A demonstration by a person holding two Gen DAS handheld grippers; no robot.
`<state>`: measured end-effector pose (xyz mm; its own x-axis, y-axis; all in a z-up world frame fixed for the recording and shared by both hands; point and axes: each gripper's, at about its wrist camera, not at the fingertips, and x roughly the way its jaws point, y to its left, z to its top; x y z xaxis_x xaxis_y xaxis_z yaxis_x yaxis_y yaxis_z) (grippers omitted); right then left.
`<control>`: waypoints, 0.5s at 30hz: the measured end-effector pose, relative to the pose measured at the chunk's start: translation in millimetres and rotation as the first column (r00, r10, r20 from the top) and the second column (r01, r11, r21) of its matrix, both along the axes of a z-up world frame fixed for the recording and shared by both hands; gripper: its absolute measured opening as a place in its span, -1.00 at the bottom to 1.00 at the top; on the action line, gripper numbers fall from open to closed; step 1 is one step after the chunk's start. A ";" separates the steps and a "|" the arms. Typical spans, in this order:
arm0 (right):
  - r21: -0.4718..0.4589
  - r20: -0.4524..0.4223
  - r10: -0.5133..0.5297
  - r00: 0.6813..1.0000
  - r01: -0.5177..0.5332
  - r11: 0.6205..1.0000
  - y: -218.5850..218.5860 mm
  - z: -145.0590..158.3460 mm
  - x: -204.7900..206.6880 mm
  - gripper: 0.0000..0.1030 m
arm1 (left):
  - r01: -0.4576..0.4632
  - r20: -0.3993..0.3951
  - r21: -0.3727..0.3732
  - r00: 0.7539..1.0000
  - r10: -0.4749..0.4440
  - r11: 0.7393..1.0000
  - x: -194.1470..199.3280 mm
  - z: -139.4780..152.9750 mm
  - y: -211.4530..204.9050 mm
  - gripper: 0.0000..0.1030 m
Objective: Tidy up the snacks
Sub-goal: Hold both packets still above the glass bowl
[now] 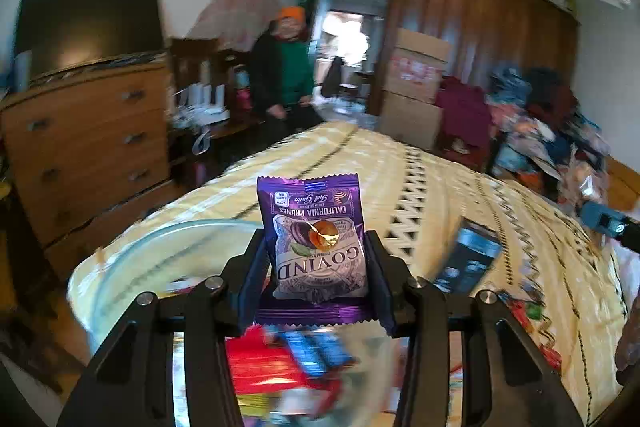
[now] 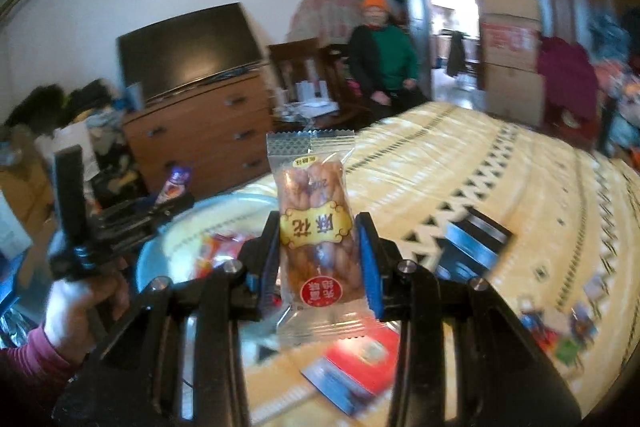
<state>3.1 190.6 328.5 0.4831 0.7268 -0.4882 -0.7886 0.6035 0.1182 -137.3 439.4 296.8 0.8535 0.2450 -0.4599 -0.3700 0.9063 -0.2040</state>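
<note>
My left gripper (image 1: pixel 318 247) is shut on a purple prune packet (image 1: pixel 316 235), held upright above the bed. A clear packet of fried dough twists (image 2: pixel 316 227) with a gold label stands upright in my right gripper (image 2: pixel 318 231), which is shut on it. In the right wrist view the left gripper (image 2: pixel 160 203) shows at the left with the purple packet (image 2: pixel 176 185) in it, held by a hand (image 2: pixel 80 303) in a pink sleeve. A pale blue bowl (image 1: pixel 132 263) (image 2: pixel 168 247) with a few wrappers lies on the bed below both grippers. Loose snack packets (image 1: pixel 280 359) (image 2: pixel 360 359) lie blurred beneath.
The yellow patterned bedspread (image 1: pixel 440 187) stretches ahead, with a dark box (image 1: pixel 468 259) (image 2: pixel 476 239) on it. A wooden dresser (image 1: pixel 88 143) with a television stands at left. A person (image 1: pixel 288 67) in green with an orange cap sits beyond the bed. Cardboard boxes (image 1: pixel 416 79) and piled clothes stand at right.
</note>
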 end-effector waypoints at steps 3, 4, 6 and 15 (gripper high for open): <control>-0.002 -0.024 0.058 0.998 -0.058 0.998 36.4 1.2 0.6 -0.29 | -0.056 -0.026 -0.025 0.998 0.055 0.998 -6.8 -13.3 31.1 -0.07; -0.002 -0.036 0.072 0.997 -0.072 0.997 46.4 0.0 1.9 -0.29 | -0.071 -0.035 -0.032 0.997 0.070 0.997 -7.8 -17.6 37.1 -0.07; -0.002 -0.069 0.100 0.993 -0.100 0.995 67.9 -6.3 5.6 -0.29 | -0.096 -0.059 -0.044 0.994 0.093 0.994 -11.2 -28.1 49.6 -0.07; -0.068 -0.154 0.178 0.972 -0.190 0.979 129.8 -33.6 -2.8 -0.29 | -0.126 -0.119 -0.035 0.986 0.121 0.991 -17.4 -53.5 61.8 -0.07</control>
<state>0.3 320.4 294.8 0.2637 0.7513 -0.6050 -0.8647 0.4621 0.1969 -154.6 501.1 243.2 0.7581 0.3232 -0.5665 -0.5018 0.8438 -0.1901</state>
